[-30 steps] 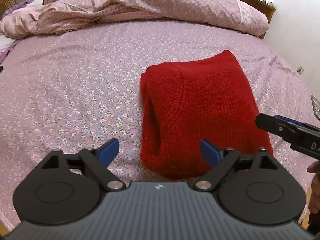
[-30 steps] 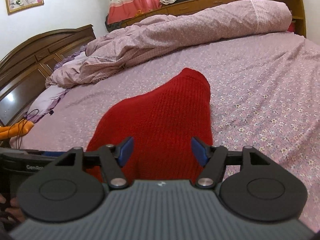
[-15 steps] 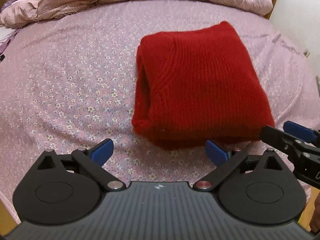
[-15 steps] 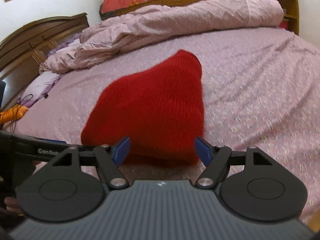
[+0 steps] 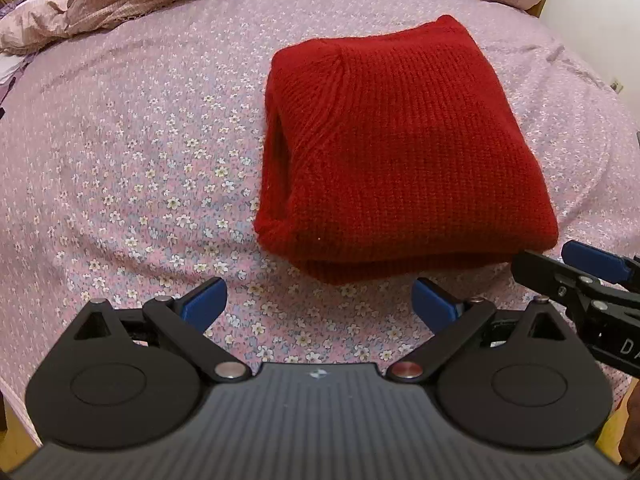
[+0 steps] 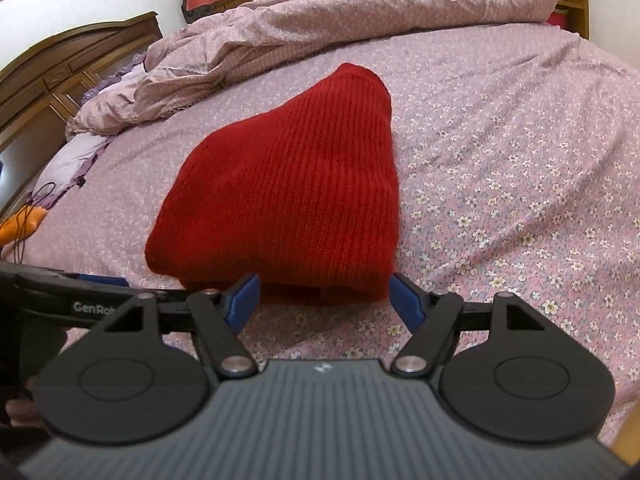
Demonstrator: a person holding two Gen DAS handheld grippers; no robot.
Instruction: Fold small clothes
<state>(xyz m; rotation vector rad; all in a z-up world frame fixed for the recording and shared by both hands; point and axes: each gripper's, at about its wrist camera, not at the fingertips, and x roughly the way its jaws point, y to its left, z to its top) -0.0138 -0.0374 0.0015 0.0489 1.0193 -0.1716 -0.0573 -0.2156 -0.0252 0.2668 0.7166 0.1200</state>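
- Left gripper (image 5: 318,300) hangs released, blue pads spread wide over bare sheet, short of the red ribbed knitted garment (image 5: 400,152)
- Right gripper (image 6: 322,300) gapes empty at the garment's near edge
- Garment lies as a compact stacked rectangle on the pink floral bedsheet (image 5: 120,168); folding looks finished, perhaps only tidying left

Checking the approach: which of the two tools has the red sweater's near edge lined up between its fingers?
The right tool: the red sweater sits between its fingers; the left tool frames bedsheet.
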